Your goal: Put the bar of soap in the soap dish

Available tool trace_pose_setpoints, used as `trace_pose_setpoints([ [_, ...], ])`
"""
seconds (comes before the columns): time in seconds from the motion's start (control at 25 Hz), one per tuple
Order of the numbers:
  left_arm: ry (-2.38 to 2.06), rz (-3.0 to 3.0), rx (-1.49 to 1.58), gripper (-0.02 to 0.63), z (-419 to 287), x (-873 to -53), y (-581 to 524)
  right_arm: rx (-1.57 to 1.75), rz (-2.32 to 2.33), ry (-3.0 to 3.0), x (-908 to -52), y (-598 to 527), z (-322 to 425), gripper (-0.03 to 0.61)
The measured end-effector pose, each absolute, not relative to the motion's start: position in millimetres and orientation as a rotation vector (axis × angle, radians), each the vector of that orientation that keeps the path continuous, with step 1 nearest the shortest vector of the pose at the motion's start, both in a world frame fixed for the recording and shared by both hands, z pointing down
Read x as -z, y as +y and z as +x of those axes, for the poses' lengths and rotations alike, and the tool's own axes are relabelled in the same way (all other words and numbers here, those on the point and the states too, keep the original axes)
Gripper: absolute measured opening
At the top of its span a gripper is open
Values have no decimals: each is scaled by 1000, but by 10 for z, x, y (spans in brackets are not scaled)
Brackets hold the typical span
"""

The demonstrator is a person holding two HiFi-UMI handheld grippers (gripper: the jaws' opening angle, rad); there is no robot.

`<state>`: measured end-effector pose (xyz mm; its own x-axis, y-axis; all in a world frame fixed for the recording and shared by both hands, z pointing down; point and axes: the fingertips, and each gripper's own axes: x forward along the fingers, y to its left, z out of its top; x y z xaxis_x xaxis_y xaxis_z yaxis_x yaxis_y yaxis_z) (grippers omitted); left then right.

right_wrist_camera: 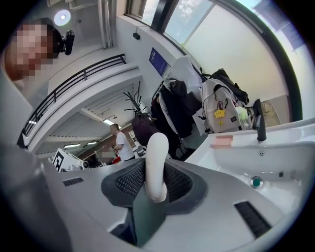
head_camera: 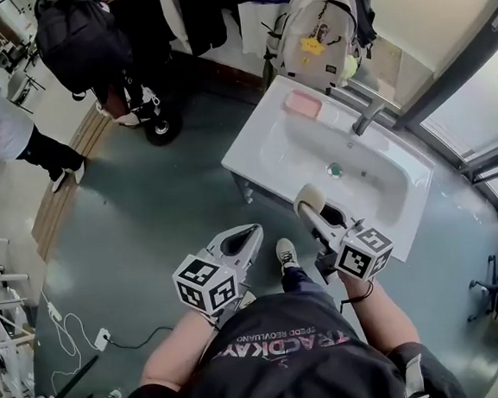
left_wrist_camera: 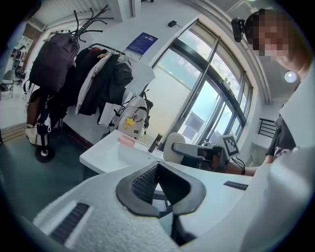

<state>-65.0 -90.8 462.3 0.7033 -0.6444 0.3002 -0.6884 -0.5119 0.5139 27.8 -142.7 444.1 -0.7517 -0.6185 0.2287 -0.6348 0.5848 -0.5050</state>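
Carry step in hand: the cream oval bar of soap (right_wrist_camera: 156,167) is clamped edge-on between the pads of the right gripper (head_camera: 312,204), and it's held over the near rim of the white ceramic washbasin (head_camera: 253,146). Nothing's been placed yet. The pink rectangular soap dish (head_camera: 303,104) is seen on the basin's far-left corner, apparently empty. It's well apart from the soap, w/ the bowl between them and the grey metal tap (head_camera: 368,118) off to its right. The left gripper (head_camera: 250,234) is held short of the basin, jaws together, nothing betw. them.

Next move, as judged: the soap is to be carried across the bowl to above the dish and lowered till it's seated. Only then are the jaws to be parted. The tap is to be kept clear of, and a slick bar could be squeezed out of the pads if tilted.
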Motion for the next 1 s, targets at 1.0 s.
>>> trace_pose_setpoints([
  [1.0,-1067,2177,-182,9,-96,-5128,-2097,-836,1131,-2610,-5160,-3691,773,109],
])
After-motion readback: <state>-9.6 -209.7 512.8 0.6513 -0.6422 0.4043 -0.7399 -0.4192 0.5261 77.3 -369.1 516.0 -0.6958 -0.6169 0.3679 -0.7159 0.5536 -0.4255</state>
